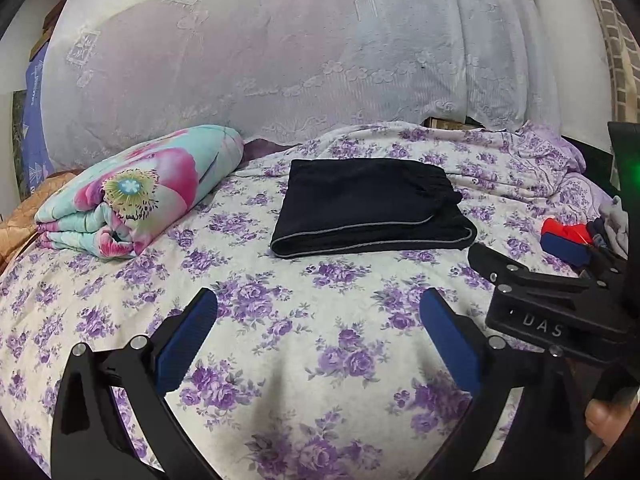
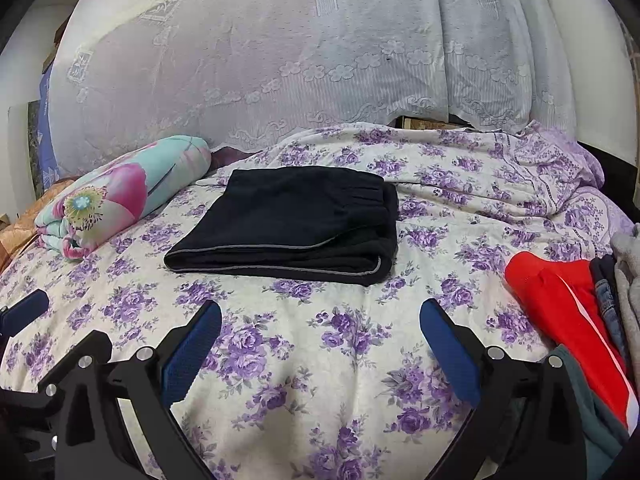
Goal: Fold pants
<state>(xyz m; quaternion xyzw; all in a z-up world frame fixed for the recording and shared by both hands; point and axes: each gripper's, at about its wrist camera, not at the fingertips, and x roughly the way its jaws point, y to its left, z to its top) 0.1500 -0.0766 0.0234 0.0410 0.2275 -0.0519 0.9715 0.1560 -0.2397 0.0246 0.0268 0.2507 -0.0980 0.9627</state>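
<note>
Black pants [image 1: 368, 208] lie folded into a flat rectangle w/ grey piping along the near edge, on the purple-floral bedsheet [image 1: 280, 344], at approx. 12 o'clock from the left gripper [image 1: 318, 336] and 11 o'clock from the right gripper [image 2: 320, 344]. Both grippers: jaws spread wide, blue pads apart, nothing held, hovering over bare sheet well short of the pants. In the left wrist view the right gripper body sits at 3 o'clock, just beside the left unit. Folded floral quilt [image 2: 120, 196] at 10 o'clock, near the pants but apart. Clothing pile [image 2: 592, 320], red garment on the near side, at 3 o'clock in the right wrist view. White lace curtain [image 2: 280, 60] hangs behind the bed at 12 o'clock.
</note>
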